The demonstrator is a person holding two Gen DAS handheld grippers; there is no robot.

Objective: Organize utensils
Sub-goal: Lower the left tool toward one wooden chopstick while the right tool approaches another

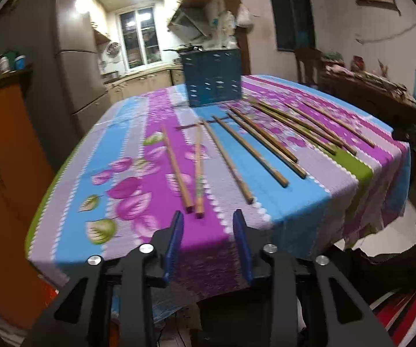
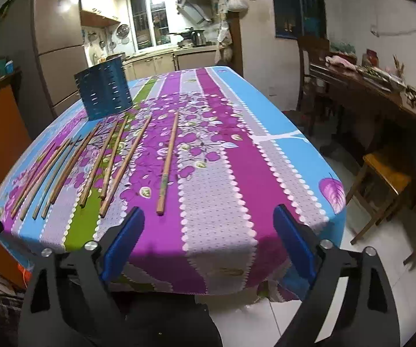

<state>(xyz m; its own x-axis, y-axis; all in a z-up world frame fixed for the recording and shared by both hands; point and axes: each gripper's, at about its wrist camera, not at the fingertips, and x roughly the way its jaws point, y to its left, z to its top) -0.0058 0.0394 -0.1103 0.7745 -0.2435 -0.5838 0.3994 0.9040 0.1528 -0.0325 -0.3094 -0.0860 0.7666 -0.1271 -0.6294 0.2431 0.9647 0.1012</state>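
Chopsticks point(image 1: 231, 156) lie fanned on the table point(image 1: 309, 202), just in front of the blue holder point(image 1: 212, 78), which stands upright at the far edge. The left hand-held gripper point(image 1: 208, 217) and the right hand-held gripper point(image 2: 209, 211) both hover open and empty at the near edge, well short of the holder.

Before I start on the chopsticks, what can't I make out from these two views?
- Blue holder interior: both wrist views see only its outer wall, so contents unknown.
- Leftmost chopsticks, right wrist view: overlapping, count unclear.
- Left wrist view: motion blur softens the chopsticks' markings.
- Table's near edge: cut off behind fingers.
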